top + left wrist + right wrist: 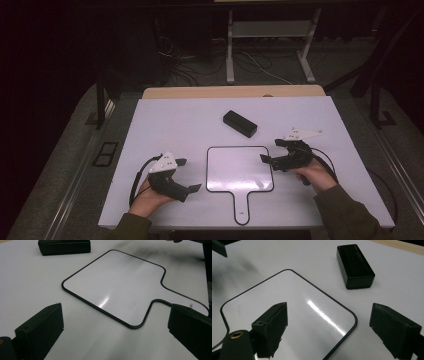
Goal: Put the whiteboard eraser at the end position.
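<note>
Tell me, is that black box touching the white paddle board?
Apart. The high view shows bare table between the black box and the white paddle board.

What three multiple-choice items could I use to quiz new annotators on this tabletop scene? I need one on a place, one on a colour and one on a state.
1. Where does the black box lie relative to the paddle-shaped whiteboard?
A. Beyond its far edge, apart from it
B. On top of it
C. Beside its handle

2. What colour is the whiteboard's rim?
A. Red
B. Black
C. Yellow

3. In what state are the left tongs and the right tongs?
A. Both shut on the box
B. Left open, right shut on the whiteboard
C. Both open, holding nothing

Answers:
1. A, since the high view shows bare table between box and board.
2. B, since a thin black line borders the white panel.
3. C, since each gripper view shows its jaws spread with only the table surface between them.
</note>
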Tool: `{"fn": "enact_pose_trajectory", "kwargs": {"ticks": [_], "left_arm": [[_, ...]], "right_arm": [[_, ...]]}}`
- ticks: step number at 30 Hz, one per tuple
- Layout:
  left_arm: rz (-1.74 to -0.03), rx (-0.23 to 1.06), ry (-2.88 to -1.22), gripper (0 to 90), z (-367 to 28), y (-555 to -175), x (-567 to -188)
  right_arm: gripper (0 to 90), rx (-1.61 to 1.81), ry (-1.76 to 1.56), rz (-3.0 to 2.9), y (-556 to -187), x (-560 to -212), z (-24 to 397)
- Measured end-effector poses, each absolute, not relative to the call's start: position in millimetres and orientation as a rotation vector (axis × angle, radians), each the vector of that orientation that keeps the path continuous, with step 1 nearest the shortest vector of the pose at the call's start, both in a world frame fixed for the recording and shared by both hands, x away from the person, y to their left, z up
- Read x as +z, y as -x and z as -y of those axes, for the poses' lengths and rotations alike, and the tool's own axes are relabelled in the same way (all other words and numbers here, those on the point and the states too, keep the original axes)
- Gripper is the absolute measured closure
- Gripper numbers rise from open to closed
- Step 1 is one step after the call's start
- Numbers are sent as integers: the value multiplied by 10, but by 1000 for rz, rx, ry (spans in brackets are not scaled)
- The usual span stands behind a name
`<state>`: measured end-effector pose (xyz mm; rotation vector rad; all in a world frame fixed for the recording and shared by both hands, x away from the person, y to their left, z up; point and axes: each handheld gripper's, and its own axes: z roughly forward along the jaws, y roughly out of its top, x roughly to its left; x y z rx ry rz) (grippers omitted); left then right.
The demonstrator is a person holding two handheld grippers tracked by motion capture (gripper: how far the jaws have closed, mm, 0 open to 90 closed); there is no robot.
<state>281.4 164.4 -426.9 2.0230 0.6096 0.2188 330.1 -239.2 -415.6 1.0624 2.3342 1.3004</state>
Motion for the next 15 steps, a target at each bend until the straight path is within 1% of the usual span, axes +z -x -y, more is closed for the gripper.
{"fn": "enact_pose_trajectory", "kwargs": {"ticks": [15], "left_arm": [[-607,222,-2021,0,-1638,-2806,-4264]], "right_arm": [[137,1307,-1055,-2336,-3051,-4275,2540]]}}
